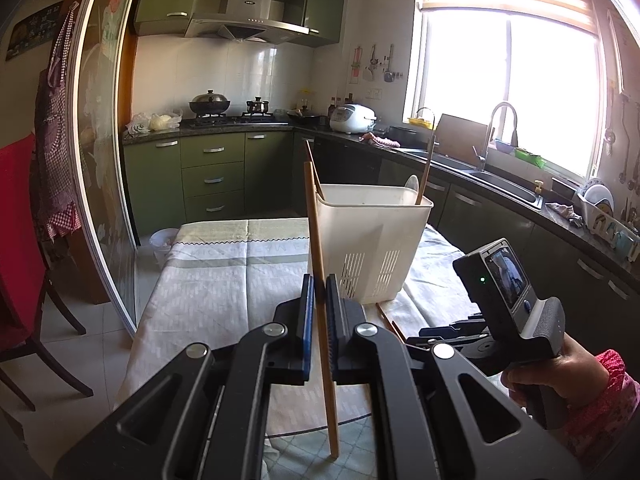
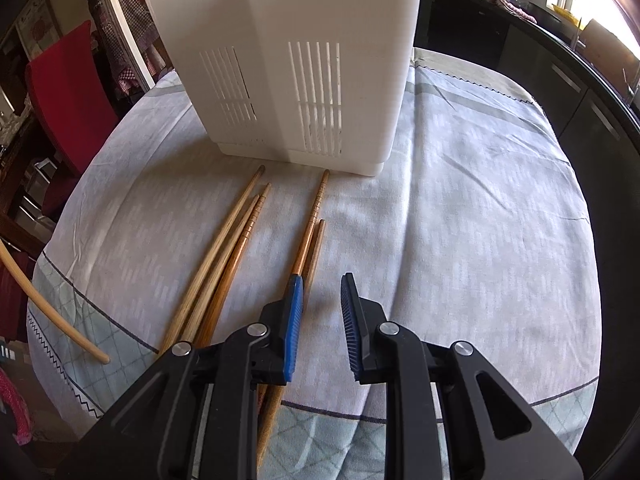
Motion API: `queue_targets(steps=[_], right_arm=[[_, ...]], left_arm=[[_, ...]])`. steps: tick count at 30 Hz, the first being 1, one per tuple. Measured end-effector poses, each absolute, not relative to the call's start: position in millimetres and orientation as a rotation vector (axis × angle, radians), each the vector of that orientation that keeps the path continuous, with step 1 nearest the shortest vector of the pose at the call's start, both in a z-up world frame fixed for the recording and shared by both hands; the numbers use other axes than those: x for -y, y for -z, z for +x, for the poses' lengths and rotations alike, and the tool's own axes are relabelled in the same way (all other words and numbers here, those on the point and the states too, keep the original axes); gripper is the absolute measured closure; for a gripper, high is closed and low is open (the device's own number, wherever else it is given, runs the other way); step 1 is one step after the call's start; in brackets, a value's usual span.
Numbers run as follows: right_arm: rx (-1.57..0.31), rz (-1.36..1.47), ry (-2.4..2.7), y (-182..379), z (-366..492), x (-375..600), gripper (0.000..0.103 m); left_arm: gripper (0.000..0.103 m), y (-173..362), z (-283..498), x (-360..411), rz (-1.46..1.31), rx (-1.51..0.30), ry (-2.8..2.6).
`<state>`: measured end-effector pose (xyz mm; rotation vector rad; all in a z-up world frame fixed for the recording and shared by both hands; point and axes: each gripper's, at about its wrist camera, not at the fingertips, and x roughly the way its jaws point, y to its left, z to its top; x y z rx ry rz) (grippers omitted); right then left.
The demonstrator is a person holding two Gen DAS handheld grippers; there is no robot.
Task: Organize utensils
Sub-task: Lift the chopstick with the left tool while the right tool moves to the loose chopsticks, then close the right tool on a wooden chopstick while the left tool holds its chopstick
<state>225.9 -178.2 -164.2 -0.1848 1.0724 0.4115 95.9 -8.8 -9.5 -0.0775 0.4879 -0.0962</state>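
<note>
My left gripper is shut on a wooden chopstick and holds it nearly upright, just left of a white plastic utensil holder on the table. The holder holds chopsticks and a white spoon. In the right wrist view my right gripper is open and empty, low over the table. Several wooden chopsticks lie on the cloth in front of the holder; one pair lies just by my left fingertip.
The table wears a pale patterned cloth. A red chair stands at the left. A kitchen counter with sink runs along the right. A pale curved stick shows at the left edge. The right hand-held gripper sits low right.
</note>
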Motion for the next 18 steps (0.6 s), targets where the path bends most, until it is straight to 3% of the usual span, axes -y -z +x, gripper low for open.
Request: queue_targets(steps=[12, 18], right_arm=[[-1.102, -0.206, -0.409, 165.7, 230.7, 165.4, 0.082], [-1.116, -0.225, -0.408, 164.9, 237.3, 159.4, 0.082]], left_arm=[[0.097, 16.4, 104.5, 4.8, -0.071, -0.517, 0.08], [0.097, 33.5, 152.0, -18.3, -0.1, -0.735, 0.02]])
